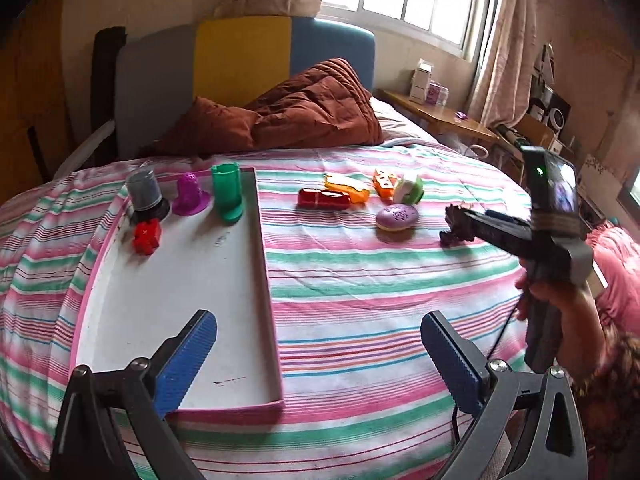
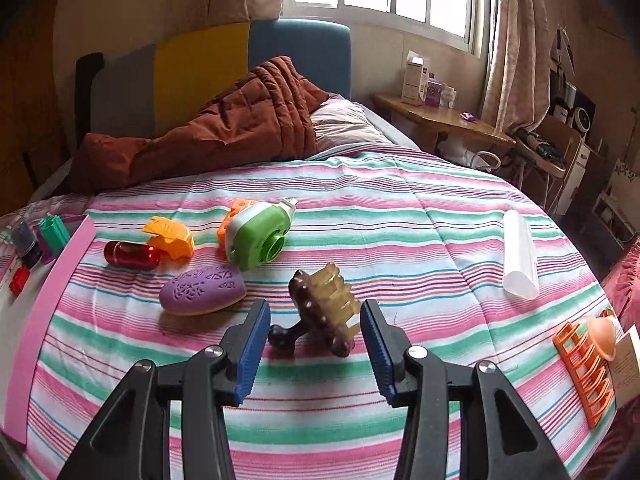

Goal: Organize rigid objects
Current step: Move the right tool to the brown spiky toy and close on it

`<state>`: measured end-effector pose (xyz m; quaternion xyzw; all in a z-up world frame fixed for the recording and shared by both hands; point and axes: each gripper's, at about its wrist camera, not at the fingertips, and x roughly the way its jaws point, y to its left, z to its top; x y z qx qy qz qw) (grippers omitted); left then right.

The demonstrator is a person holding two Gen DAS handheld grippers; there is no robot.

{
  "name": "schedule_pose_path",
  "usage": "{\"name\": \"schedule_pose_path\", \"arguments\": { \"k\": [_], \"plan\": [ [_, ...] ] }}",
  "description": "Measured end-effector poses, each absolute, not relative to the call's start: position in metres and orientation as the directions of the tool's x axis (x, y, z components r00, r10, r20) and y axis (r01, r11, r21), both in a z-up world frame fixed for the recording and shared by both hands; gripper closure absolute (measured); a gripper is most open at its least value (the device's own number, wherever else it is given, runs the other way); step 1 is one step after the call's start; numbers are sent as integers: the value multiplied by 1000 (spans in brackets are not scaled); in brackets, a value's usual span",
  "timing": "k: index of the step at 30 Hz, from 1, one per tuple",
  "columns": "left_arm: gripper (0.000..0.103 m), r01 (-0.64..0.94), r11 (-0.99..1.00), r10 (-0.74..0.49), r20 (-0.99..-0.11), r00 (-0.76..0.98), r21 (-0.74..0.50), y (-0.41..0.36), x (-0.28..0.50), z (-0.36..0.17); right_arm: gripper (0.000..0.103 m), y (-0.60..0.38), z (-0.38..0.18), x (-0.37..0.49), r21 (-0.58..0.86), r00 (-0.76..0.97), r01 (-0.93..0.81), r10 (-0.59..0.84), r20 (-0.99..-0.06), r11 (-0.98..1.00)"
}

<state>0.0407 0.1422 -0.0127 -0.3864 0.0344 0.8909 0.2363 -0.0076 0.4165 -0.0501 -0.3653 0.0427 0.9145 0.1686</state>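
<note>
We held the right gripper (image 2: pixel 314 354) unclenched astride the brown hair claw (image 2: pixel 320 316), ungrasped, for transfer to the tray (image 1: pixel 264 264), the left gripper (image 1: pixel 318 364) spread empty.

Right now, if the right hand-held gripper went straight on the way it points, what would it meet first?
Most likely the brown hair claw clip, lying on the striped bedspread between the open fingers of the right hand-held gripper. Depth is hard to judge.

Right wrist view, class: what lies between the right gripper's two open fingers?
A brown hair claw clip lies on the striped bedspread between the fingers, untouched.
</note>
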Motion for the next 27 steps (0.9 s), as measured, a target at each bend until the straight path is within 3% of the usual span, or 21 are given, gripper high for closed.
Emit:
{"name": "schedule_pose_path", "arguments": {
  "k": [8, 17, 27],
  "plan": [
    [0, -460, -882, 388, -717, -579, -106, 149, 44, -17, 56, 440, -65, -31, 17, -639, -348, 223, -737, -937],
    [0, -469, -877, 390, -723, -570, -103, 155, 44, -20, 58, 516, -73, 5, 549, -752, -436, -46, -657, -713],
    [0, -467, -876, 394, -736, -551, -120, 159, 43, -25, 56, 545, -59, 55, 395, -741, -538, 194, -643, -745]
  ]
}}
